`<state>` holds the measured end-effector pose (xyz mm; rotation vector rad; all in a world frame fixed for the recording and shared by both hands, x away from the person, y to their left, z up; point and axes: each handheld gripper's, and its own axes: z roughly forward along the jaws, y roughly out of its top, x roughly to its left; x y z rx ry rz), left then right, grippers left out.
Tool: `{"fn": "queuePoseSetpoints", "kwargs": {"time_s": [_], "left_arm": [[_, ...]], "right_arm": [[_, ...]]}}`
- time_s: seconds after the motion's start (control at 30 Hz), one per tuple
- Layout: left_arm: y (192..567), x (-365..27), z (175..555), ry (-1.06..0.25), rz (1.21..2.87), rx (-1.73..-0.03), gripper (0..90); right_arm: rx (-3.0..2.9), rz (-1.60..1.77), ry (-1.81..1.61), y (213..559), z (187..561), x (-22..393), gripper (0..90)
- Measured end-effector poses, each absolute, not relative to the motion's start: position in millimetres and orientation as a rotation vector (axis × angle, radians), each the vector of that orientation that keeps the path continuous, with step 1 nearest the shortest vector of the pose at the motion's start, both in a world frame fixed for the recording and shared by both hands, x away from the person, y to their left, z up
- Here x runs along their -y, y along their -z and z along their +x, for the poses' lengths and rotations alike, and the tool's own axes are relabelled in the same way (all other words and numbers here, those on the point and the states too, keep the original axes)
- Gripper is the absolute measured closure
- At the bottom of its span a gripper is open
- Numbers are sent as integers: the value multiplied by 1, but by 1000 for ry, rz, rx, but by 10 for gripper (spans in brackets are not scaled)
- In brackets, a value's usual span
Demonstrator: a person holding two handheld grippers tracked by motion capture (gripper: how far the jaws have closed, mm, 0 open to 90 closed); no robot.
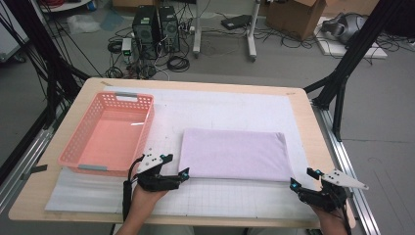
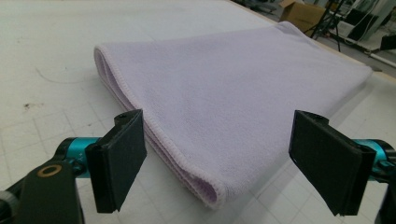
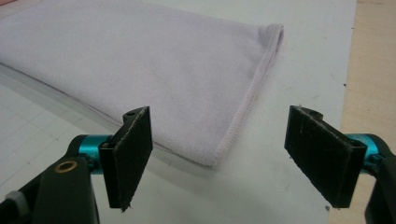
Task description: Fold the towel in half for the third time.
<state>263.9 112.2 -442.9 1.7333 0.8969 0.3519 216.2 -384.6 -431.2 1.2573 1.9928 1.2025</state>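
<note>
Your lilac towel [image 1: 234, 153]: folded flat into a long rectangle, stitched hems, lying square on the white mat; near corners at 5 and 7 o'clock.

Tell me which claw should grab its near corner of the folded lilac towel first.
Left. The left claw hangs open right at the towel's near corner, which lies between its jaws in the left gripper view. The right claw, also open, sits just off its corner.
</note>
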Motion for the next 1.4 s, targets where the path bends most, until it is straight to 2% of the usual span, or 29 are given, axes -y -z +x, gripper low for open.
{"fn": "queuePoseSetpoints", "kwargs": {"time_s": [0.17, 0.43, 0.87, 1.27, 1.4], "left_arm": [[444, -110, 263, -341, 1750, -907, 203], [450, -109, 268, -299, 1784, -983, 295], [452, -109, 273, -262, 1801, -1033, 324], [453, -97, 277, -263, 1927, -1042, 504], [453, -96, 276, -276, 1932, -1046, 527]], "right_arm": [[-2010, 1254, -1211, 432, 218, 382, 227], [-2020, 1239, -1221, 431, 220, 378, 225], [-2062, 1207, -1224, 430, 230, 364, 224], [-2090, 1171, -1242, 425, 241, 348, 224], [-2116, 1151, -1243, 422, 248, 339, 224]]}}
